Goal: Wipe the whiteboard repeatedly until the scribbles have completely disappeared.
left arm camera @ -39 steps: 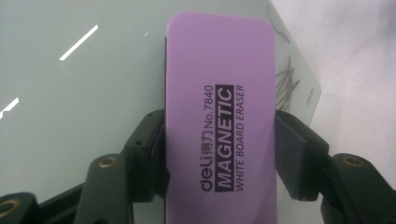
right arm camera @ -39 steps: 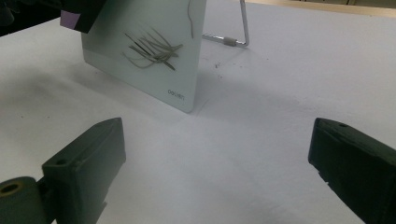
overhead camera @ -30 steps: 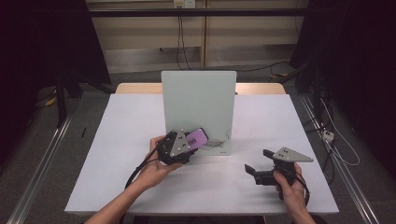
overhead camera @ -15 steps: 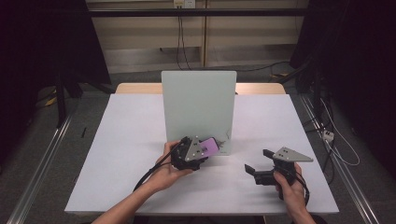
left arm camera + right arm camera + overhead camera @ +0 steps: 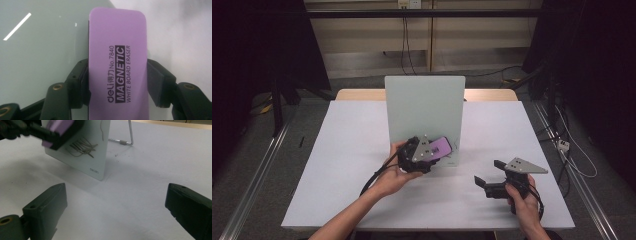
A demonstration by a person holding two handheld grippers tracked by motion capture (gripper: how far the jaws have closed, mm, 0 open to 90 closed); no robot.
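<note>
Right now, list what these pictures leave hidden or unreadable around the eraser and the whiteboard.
- Eraser underside: faces away in the left gripper view, so contact with the whiteboard cannot be told.
- Eraser's lower end: cut off by the bottom edge of the left gripper view.
- Scribbles: partly covered by the blurred left gripper in the right gripper view.
- Board's corner print: too small to read.
- Right gripper: jaws cropped by the right gripper view's edges.

Left forearm: came in from the bottom edge, angled up and right toward mid-table.
Left hand: wrapped around the claw body from below.
Left claw: pointed right and away, jaws clamped on a purple eraser, pads pressing both long sides.
Right hand: low at the right, gripping its handle.
Right claw: aimed left, jaws spread wide, nothing between them.
</note>
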